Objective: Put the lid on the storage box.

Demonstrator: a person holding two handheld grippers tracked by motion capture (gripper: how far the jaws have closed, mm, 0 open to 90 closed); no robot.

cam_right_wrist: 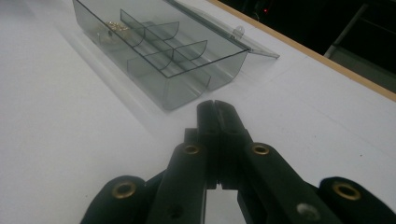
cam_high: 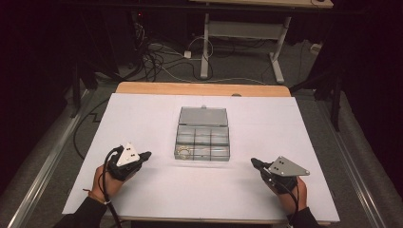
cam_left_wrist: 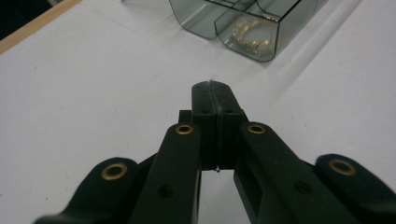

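Both grippers, left and right, are pressed together; nudging the light compartment box could spill its gold bracelet

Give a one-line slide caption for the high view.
Both shut grippers, left and right, flank an open compartment box holding a gold bracelet.

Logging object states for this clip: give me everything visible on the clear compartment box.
The compartment box is smoky-grey see-through plastic, rectangular, split by thin dividers into two rows of three bays. Its hinged lid is swung fully open and lies flat on the table behind it, with a small latch tab at the lid's far edge. A gold bracelet lies in the near-left bay; the other bays look empty. The box sits flat near the table's middle, and neither gripper touches it.
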